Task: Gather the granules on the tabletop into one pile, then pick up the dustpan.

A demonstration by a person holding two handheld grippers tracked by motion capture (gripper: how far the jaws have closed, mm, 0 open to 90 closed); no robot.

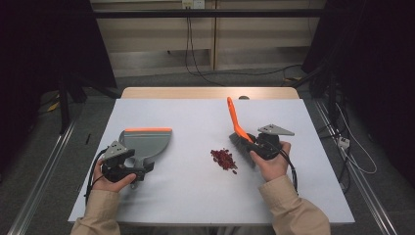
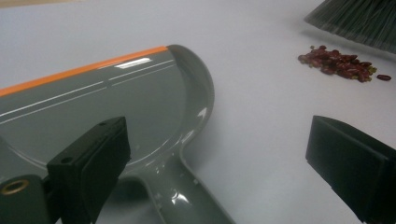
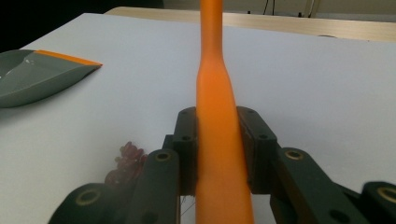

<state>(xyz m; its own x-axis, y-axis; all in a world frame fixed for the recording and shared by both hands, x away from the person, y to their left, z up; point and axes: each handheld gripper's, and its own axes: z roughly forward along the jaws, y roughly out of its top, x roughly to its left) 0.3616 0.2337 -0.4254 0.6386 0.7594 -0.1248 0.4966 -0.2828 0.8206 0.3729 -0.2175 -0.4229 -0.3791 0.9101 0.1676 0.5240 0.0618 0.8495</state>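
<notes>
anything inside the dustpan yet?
No. The dustpan tray looks bare and glossy; the red bits sit in a pile on the table by the brush. The left gripper hides the tray's rear.

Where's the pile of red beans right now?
In the high view, the red beans lie mid-table, just left of the brush bristles and right of the dustpan.

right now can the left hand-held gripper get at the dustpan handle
Probably yes. The left hand-held gripper is open with its jaws either side of the grey dustpan handle, nothing between them. The brush and red bits lie off to the side.
</notes>
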